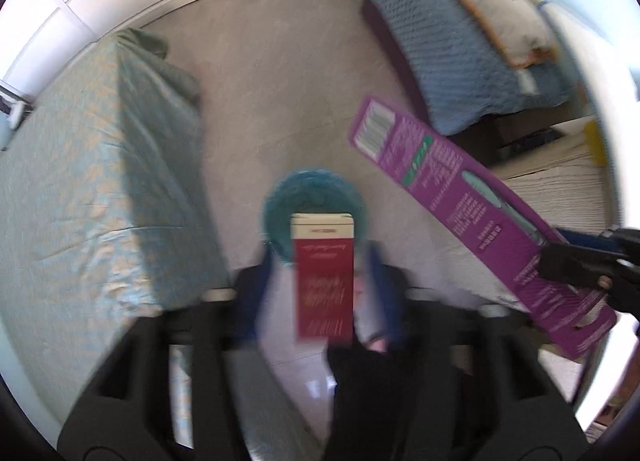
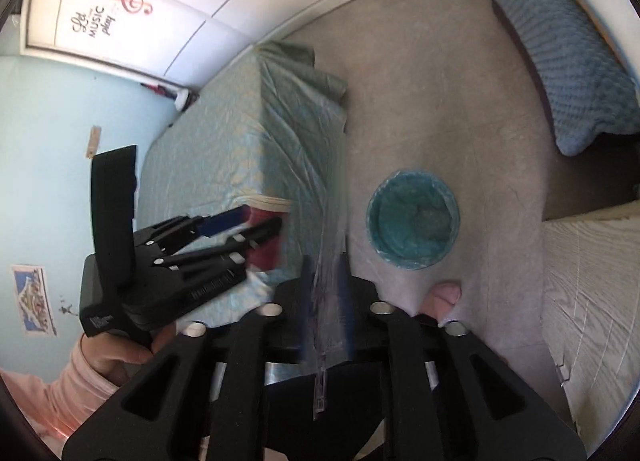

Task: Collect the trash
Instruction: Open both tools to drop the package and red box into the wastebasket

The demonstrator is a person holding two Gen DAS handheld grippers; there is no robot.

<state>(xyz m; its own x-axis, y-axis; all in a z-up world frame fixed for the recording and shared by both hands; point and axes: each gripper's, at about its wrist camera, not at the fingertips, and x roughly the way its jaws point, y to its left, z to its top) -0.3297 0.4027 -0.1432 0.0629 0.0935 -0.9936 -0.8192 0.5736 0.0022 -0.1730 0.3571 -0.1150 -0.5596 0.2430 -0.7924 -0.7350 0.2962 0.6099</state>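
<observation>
Here, left view: my left gripper (image 1: 324, 285) points down over the bin (image 1: 314, 217), jaws parted, the red carton (image 1: 323, 281) loose between them, I judge released to fall in. The purple box (image 1: 480, 221) slants right of the bin in my right gripper (image 1: 576, 267).

Right view: right gripper (image 2: 326, 301) near the bin (image 2: 413, 219), box (image 2: 324, 309) edge-on between parted jaws; grip uncertain.
</observation>
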